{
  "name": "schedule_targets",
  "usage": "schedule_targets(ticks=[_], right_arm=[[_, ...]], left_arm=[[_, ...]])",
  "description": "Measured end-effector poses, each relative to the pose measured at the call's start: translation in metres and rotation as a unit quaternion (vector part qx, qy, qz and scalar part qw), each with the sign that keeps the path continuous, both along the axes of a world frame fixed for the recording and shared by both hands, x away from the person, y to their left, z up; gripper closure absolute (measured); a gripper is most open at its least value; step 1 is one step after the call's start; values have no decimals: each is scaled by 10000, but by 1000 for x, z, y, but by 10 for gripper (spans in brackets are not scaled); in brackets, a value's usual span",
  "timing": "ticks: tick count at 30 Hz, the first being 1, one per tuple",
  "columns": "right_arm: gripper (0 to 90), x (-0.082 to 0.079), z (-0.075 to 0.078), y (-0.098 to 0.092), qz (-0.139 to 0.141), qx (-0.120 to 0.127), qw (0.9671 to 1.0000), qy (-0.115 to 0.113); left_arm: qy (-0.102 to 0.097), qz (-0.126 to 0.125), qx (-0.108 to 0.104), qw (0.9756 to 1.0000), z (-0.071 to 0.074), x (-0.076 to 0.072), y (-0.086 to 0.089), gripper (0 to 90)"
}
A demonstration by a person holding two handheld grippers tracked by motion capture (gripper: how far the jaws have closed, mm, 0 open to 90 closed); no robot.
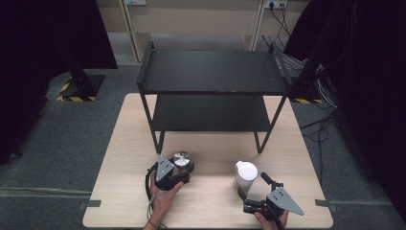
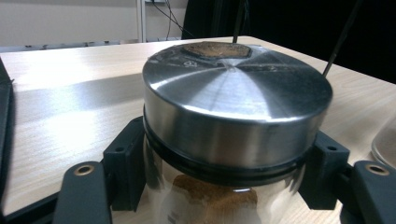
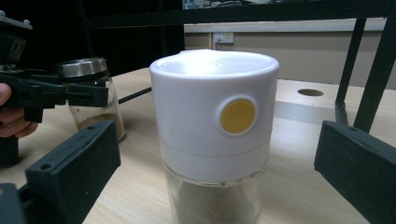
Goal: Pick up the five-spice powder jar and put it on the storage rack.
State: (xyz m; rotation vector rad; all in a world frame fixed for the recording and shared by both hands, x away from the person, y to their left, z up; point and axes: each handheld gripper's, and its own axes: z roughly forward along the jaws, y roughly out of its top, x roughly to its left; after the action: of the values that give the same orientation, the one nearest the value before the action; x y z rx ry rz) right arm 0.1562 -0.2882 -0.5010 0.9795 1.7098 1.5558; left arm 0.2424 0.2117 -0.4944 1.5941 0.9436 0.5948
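- left gripper clamped on the steel-lid jar, near the table front edge
- right gripper jaws apart around the white-cap jar, not touching

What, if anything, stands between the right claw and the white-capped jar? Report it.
Nothing visible does. The white-capped jar stands upright on the table, already between the right claw's open jaws, with a gap on each side. The metal-lidded jar, clamped in the left claw, stands well off to the side.
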Motion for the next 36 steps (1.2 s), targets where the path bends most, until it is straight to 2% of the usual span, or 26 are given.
schedule_targets(ticks=[10, 16, 30, 36], right_arm=[[6, 0, 0, 0, 2, 7, 10000, -1], [6, 0, 0, 0, 0, 8, 10000, 6], [6, 0, 1, -1, -9, 12, 10000, -1], [6, 0, 1, -1, -16, 5, 10000, 13]], left_arm=[[-34, -101, -67, 9999, 3, -2, 1, 304], [-146, -244, -118, 9995, 11, -5, 3, 304], [-239, -581, -86, 9980, 44, -8, 6, 305], [-278, -693, -141, 9971, 60, -6, 12, 305]])
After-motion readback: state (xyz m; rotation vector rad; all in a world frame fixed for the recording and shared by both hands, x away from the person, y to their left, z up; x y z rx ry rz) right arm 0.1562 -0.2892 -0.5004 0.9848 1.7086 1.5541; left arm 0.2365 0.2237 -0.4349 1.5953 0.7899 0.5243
